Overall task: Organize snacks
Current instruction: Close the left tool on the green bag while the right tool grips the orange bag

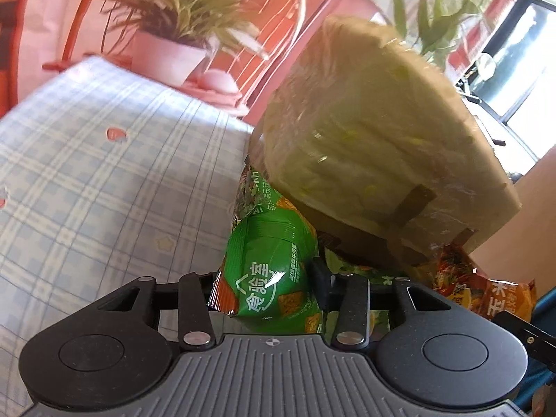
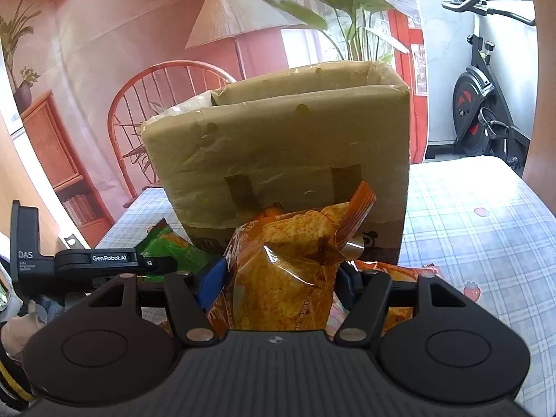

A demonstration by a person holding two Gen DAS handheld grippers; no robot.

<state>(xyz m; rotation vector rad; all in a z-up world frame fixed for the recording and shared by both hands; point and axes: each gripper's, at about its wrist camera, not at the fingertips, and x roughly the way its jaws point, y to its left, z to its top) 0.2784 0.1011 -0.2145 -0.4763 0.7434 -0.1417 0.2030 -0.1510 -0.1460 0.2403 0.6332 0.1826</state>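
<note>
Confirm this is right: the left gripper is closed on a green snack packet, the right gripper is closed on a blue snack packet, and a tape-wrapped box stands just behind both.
One thing is wrong: the right gripper holds an orange snack packet, not a blue one; the right wrist view shows it. The rest stands: the left gripper grips the green snack packet, with the tape-wrapped box behind both.

The cardboard box (image 2: 281, 160) stands on the table (image 2: 486, 208), with a chair (image 2: 166, 104) and a floor lamp (image 2: 239, 17) behind it. Just before the box lie two snack bags: one (image 2: 288, 278) between the right gripper's (image 2: 278, 285) jaws, another (image 1: 274, 271) left of it, between the left gripper's (image 1: 264, 278) jaws. An exercise bike (image 2: 486, 104) stands well right of the box, beyond the table.
</note>
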